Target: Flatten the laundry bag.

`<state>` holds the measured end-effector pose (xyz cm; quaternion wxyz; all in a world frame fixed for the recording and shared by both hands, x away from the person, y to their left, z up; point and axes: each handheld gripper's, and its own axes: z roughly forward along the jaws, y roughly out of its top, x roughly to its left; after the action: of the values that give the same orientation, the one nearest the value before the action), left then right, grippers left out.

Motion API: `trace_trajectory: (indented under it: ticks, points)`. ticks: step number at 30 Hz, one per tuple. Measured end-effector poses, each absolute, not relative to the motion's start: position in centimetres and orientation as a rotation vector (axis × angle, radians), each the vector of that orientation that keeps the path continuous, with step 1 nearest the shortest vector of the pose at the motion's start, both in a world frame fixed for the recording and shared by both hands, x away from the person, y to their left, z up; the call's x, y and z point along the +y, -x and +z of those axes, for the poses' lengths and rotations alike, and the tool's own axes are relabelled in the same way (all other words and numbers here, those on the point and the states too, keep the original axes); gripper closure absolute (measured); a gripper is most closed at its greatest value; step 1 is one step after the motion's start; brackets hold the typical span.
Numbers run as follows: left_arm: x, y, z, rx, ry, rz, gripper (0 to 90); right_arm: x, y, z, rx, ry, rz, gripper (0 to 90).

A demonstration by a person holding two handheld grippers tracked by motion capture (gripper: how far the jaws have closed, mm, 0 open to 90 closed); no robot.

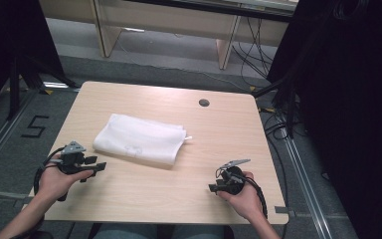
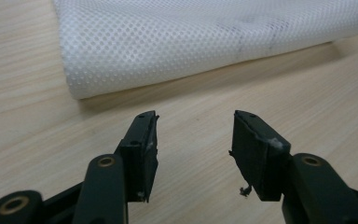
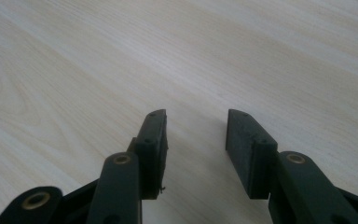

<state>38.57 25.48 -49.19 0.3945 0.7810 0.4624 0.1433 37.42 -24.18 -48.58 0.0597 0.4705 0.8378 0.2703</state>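
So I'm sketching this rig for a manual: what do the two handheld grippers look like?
Both are black. The left gripper and right gripper each carry a grey three-cornered plate on top and trail a black cable. Close up, the left gripper shows flat ribbed pads and brass-coloured pivot pins; forearms are bare, no sleeves.

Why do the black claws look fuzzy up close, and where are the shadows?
In the left gripper view the left gripper is soft at the bottom edge, while the cloth mesh is sharp and throws a thin shadow on the table. In the right gripper view the right gripper casts a faint shadow between its jaws. The high view is evenly lit, dark at the sides.
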Motion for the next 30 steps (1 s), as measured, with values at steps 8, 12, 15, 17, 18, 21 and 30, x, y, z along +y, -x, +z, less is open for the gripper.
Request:
trace_trajectory:
  ticks: [8,12,15,17,18,21,30]
  points:
    - [24.6,-38.8,-49.4,1.177,-1.988,0.361,49.0,-24.5,-37.5,-48.7,2.539,-1.469,0.819,57.1]
    - [24.6,-38.6,-49.6,1.162,-2.028,0.356,48.6,-24.6,-37.8,-48.9,2.521,-1.436,0.843,56.6]
    - [24.7,-38.3,-49.5,1.166,-1.998,0.361,48.6,-24.1,-37.8,-48.4,2.515,-1.435,0.848,55.7]
    - [25.0,-38.3,-49.3,1.159,-1.985,0.363,48.5,-23.7,-37.8,-48.2,2.510,-1.404,0.868,55.0]
    - [25.0,-38.4,-49.3,1.172,-1.966,0.370,48.4,-23.5,-37.6,-48.1,2.513,-1.445,0.859,54.7]
    - [25.3,-38.9,-49.4,1.201,-1.925,0.343,48.0,-23.1,-37.7,-48.1,2.520,-1.411,0.876,54.1]
    - [26.2,-40.7,-48.1,1.258,-1.834,0.436,38.2,-22.1,-38.9,-47.7,2.531,-1.396,0.905,50.8]
